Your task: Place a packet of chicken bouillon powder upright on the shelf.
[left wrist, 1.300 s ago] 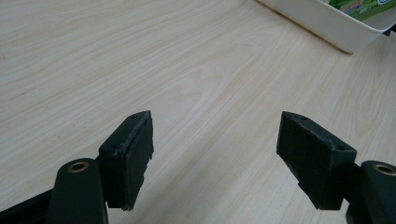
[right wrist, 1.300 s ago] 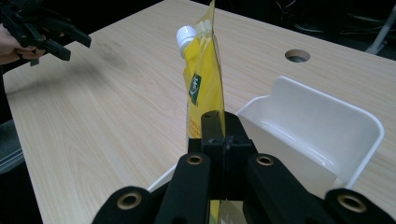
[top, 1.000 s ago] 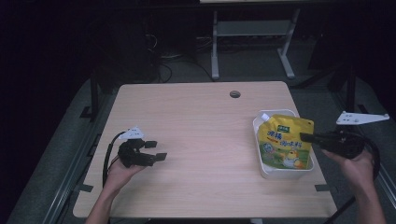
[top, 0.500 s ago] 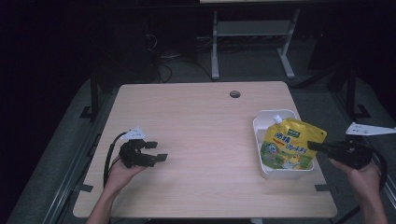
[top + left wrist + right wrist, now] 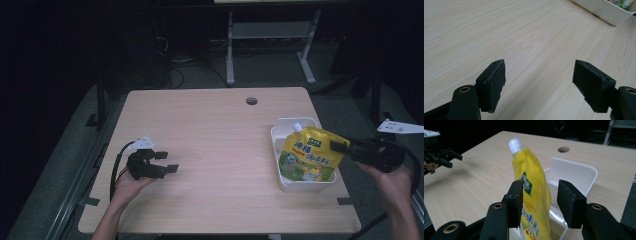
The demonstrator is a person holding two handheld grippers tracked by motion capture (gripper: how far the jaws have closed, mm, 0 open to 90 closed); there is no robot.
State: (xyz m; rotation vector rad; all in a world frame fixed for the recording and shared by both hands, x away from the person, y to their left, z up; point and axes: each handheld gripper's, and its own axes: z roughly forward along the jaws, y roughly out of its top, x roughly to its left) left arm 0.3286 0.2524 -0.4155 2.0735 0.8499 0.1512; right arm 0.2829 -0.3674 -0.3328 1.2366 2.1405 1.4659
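The right tongs (image 5: pixel 539 202) had just been opening, yellow pouch (image 5: pixel 308 159) loose between them, standing in the white bin (image 5: pixel 278 134) at three o'clock. It could flop out. Left tongs (image 5: pixel 165 162) rested apart on the tabletop (image 5: pixel 220 140).

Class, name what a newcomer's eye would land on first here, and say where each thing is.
The yellow spouted pouch stands out, sitting in the white bin at the table's right. The right gripper has just been opening, the pouch between its jaws. The left gripper rests open on the bare wood at the table's left.
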